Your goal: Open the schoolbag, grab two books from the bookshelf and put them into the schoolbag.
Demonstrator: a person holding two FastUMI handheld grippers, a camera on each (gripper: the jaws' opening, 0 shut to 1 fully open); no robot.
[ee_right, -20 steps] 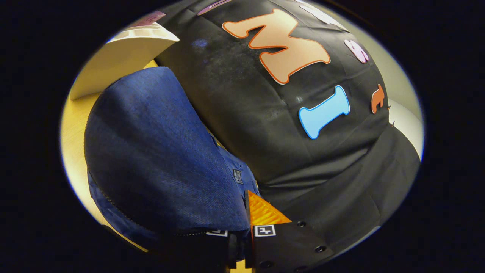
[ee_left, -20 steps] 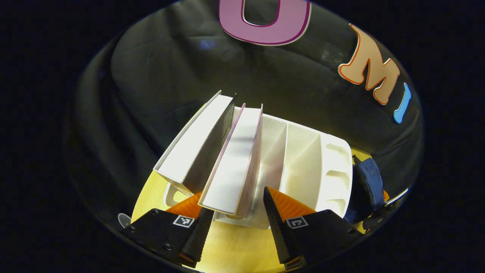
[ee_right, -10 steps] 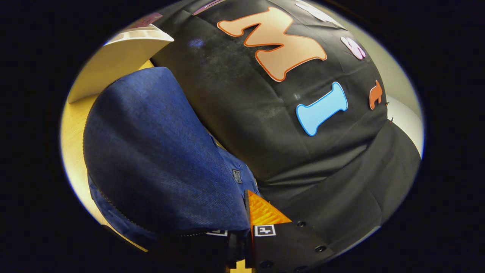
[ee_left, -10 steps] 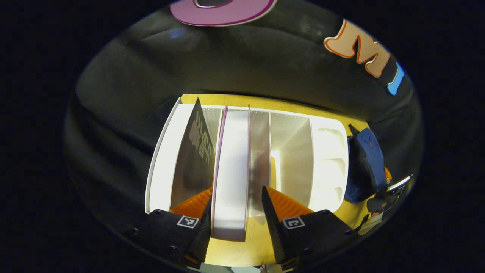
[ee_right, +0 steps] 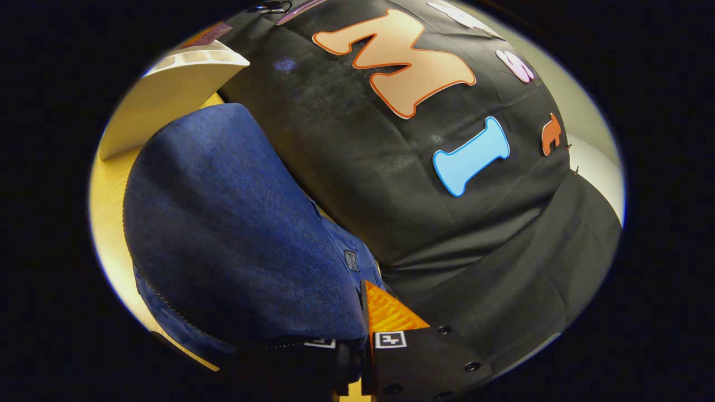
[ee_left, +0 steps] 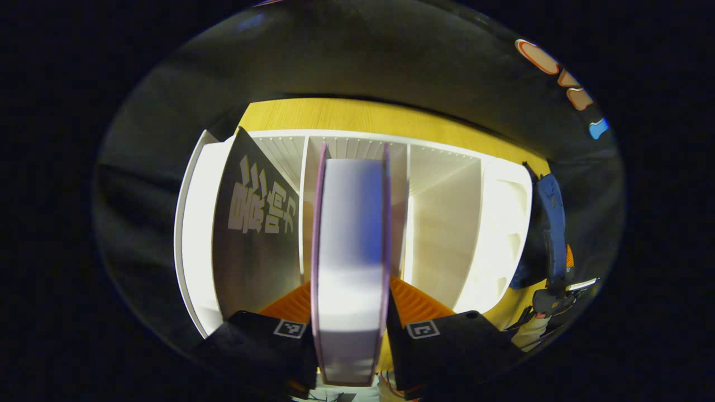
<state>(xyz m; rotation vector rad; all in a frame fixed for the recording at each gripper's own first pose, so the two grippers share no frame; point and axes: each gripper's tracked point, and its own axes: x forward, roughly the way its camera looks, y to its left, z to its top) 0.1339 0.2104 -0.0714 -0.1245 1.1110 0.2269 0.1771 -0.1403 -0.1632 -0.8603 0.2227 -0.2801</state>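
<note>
Pink-edged white book stands in the white slotted bookshelf, clamped by the left gripper, while the right gripper pinches the blue denim schoolbag; next it wants lifting straight out, toward the bag.

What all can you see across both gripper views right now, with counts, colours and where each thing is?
Bookshelf: one, white, on the table.
Dark book: one, grey-black cover, leaning in the shelf's left slot.
Pink-edged book: one, between the left gripper's fingers, above a middle slot.
Schoolbag: one, blue denim, right of the shelf.
Table: one, yellow wood.
Left gripper: closed on the pink-edged book.
Right gripper: pinching the schoolbag's flap.
</note>
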